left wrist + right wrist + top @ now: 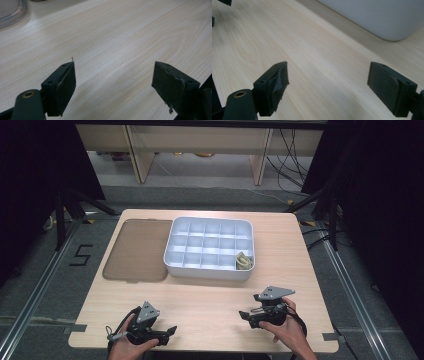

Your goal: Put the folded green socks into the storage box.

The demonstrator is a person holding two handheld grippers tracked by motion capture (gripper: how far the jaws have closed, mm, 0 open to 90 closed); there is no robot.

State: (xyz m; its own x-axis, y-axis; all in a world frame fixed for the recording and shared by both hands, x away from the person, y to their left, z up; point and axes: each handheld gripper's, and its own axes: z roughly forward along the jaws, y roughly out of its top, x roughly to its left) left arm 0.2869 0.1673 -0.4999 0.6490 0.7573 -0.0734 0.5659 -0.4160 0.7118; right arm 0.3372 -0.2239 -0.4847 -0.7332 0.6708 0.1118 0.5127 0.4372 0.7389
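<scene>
Both tools are released and hold nothing. The right gripper point(248, 316) sits low over the near right part of the table point(210, 302), its jaws spread wide with bare wood between them in the right gripper view. The left gripper point(169, 332) rests at the near left edge, jaws likewise apart over plain wood in the left gripper view. The two stand well apart from each other.

Beyond them, near the table's middle, lies one white tray point(209, 271) split into a grid of compartments, four rows by five as far as can be counted. Just one compartment is occupied: the near right corner cell holds a small pale yellowish bundle point(243, 261); what it is made of cannot be told. The tray's rounded outer wall point(384, 17) shows close ahead of the right gripper.

Just beside the tray on its left lies one flat translucent brownish lid point(136, 250), its clear rim point(12, 15) visible from the left gripper. Nothing lies between grippers and tray
</scene>
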